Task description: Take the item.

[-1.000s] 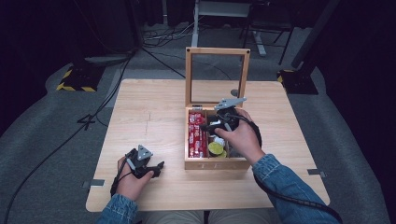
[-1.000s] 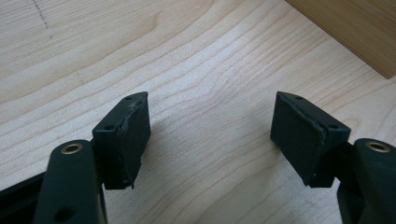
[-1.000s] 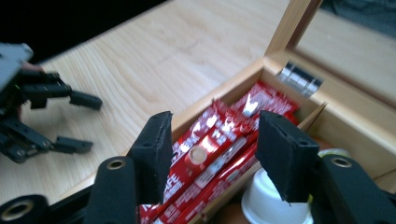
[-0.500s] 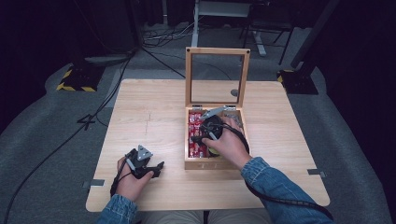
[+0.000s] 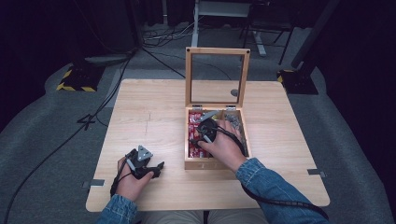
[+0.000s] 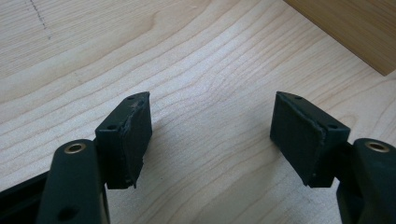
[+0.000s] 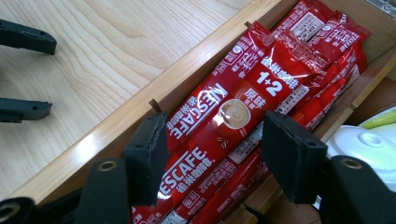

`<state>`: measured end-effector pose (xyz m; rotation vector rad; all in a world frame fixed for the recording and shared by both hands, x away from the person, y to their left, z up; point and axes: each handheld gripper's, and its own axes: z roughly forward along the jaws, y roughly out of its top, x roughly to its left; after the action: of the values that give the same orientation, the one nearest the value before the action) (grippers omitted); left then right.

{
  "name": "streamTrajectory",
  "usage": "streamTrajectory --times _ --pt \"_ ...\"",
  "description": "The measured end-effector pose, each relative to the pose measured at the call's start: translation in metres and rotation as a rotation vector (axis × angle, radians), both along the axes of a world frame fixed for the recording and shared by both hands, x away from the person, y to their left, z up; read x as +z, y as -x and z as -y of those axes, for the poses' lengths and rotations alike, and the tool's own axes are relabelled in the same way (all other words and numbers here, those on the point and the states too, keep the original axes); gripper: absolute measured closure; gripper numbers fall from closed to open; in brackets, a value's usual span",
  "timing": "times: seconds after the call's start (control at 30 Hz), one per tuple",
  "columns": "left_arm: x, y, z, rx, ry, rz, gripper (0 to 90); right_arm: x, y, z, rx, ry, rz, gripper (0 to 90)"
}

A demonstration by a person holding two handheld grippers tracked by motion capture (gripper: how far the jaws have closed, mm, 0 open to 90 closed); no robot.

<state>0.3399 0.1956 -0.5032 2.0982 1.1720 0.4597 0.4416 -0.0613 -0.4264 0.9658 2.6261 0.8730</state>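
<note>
table (image 5: 149, 112) | one box (image 5: 215, 163) | two hand-held grippers, left (image 6: 212, 135), right (image 7: 215, 154), both agape

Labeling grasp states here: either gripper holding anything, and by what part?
Nothing held. Left gripper open over bare table. Right gripper open, jaws on either side of the top Nescafe sachet in the wooden box, not closed on it.

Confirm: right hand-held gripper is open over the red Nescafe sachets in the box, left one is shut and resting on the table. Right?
Not quite. The left hand-held gripper is open, not shut: the left gripper view shows its jaws wide apart with bare table between them. The rest holds: the right hand-held gripper is open over the red Nescafe sachets in the wooden box.
</note>
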Motion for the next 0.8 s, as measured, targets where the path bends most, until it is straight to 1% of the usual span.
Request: streamTrajectory --times 0.13,0.23,0.33,0.37,0.43,0.47,0.5,0.53,0.6,0.63,0.7,0.8 --pt "0.000 0.000 0.000 0.000 0.000 0.000 29.7 -0.002 0.001 -0.002 -0.002 0.004 -0.011 43.8" --pt "0.000 0.000 0.000 0.000 -0.001 0.001 29.8 -0.004 0.002 -0.003 0.000 0.017 -0.008 45.1" --pt "0.000 0.000 0.000 0.000 0.000 0.000 29.8 -0.003 0.003 -0.004 -0.008 0.019 -0.012 53.3" --pt "0.000 0.000 0.000 0.000 0.000 0.000 29.8 -0.003 0.004 -0.004 -0.012 0.016 -0.016 56.3" --pt "0.000 0.000 0.000 0.000 0.000 0.000 29.8 -0.001 0.004 -0.003 -0.021 0.008 -0.017 64.6" --pt "0.000 0.000 0.000 0.000 0.000 0.000 29.8 0.001 0.005 -0.003 -0.023 0.002 -0.022 70.3" --pt "0.000 0.000 0.000 0.000 0.000 0.000 29.8 0.001 0.005 -0.003 -0.027 -0.001 -0.023 73.6" --pt "0.000 0.000 0.000 0.000 0.000 0.000 29.8 0.001 0.005 -0.003 -0.027 -0.001 -0.023 73.6" --pt "0.000 0.000 0.000 0.000 0.000 0.000 29.8 0.002 0.006 -0.004 -0.038 -0.015 -0.021 78.5" --pt "0.000 0.000 0.000 0.000 0.000 0.000 29.8 0.003 0.006 -0.005 -0.043 -0.029 -0.024 80.9" --pt "0.000 0.000 0.000 0.000 -0.001 0.000 29.8 0.005 0.007 -0.006 -0.041 -0.050 -0.025 82.4" --pt "0.000 0.000 0.000 0.000 0.000 0.001 29.8 0.010 0.009 -0.007 -0.042 -0.073 -0.009 83.0"
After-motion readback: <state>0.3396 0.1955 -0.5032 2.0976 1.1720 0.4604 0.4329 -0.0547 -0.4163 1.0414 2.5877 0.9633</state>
